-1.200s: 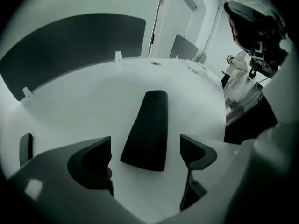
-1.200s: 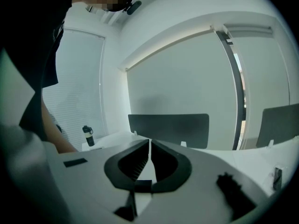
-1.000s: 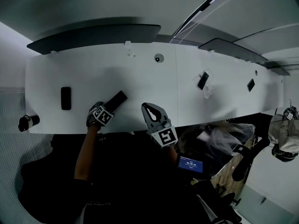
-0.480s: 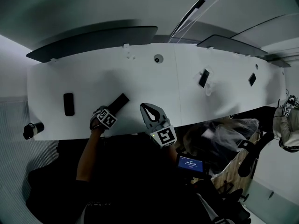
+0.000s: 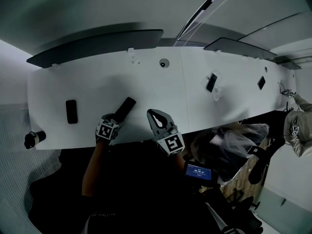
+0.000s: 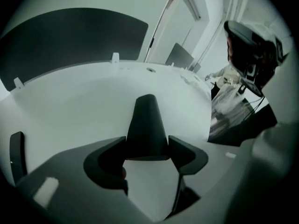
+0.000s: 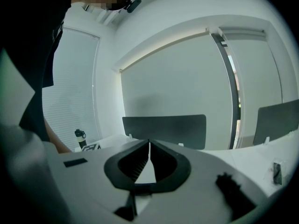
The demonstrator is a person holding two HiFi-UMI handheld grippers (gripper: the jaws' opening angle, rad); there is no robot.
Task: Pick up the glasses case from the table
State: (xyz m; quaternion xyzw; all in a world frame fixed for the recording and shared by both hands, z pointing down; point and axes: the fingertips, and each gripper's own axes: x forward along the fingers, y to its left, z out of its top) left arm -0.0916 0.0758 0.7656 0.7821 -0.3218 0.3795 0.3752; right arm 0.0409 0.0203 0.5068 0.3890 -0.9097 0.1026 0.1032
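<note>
The glasses case (image 5: 125, 107), a long black box, sticks out from my left gripper (image 5: 117, 119) over the near part of the white table (image 5: 97, 82). In the left gripper view the case (image 6: 147, 125) sits between the two dark pads, which touch its sides, and the jaws are still closing on it. Its near end is raised off the table. My right gripper (image 5: 154, 113) hovers just right of the case at the table's front edge, with its fingertips meeting and nothing between them (image 7: 149, 146).
A flat black slab (image 5: 71, 111) lies at the table's left, and a dark bottle (image 5: 32, 138) stands past its left end. Two small dark items (image 5: 211, 82) (image 5: 262, 82) lie at the right. Dark panels (image 5: 97, 43) line the far edge. A person (image 5: 297, 128) stands at far right.
My left gripper has closed on the glasses case and risen with it, and the case now points more steeply away. The right gripper has stayed put.
</note>
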